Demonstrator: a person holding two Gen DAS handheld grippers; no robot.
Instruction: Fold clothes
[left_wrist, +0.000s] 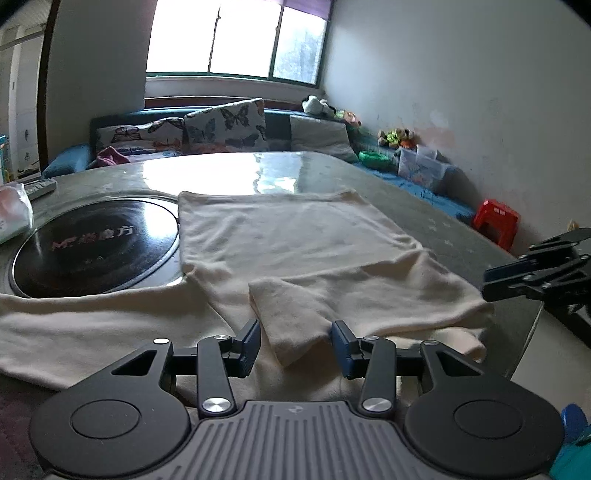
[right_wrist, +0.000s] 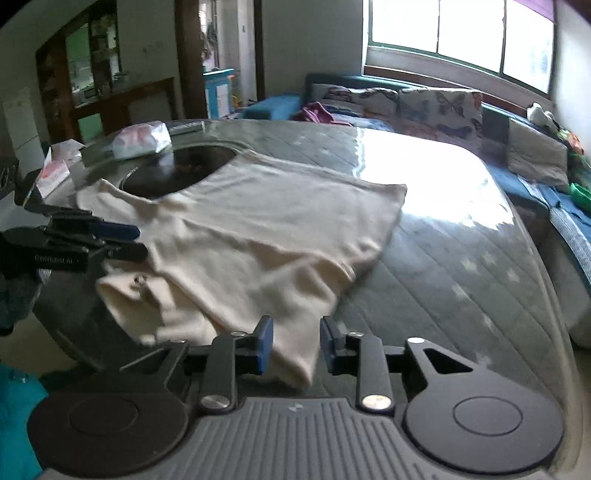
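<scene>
- The left gripper (left_wrist: 295, 345) is nearest in the left wrist view; its two blue-padded fingers stand apart, released, with a folded flap of cloth lying between them but not pinched.
- The right gripper (right_wrist: 296, 347) is nearest in the right wrist view; its fingers are also spread, and a sleeve end of the garment lies between them without being clamped.
- The cream shirt (left_wrist: 295, 236) is spread flat on the grey-green table (left_wrist: 454, 236), with one sleeve folded over the body near the front edge.
- In the right wrist view the same cream shirt (right_wrist: 266, 218) reaches from the round cooktop toward the near table edge, and a part hangs slightly over this edge.
- A round black cooktop (left_wrist: 96, 243) is set into the table, and the shirt covers a part of its rim.
- A white plastic packet (right_wrist: 142, 142) rests at the far side of the cooktop.
- Behind the table there is a sofa with butterfly cushions (left_wrist: 225, 125) under a bright window (left_wrist: 236, 37).
- A red stool (left_wrist: 496, 221) stands on the floor beside the wall.
</scene>
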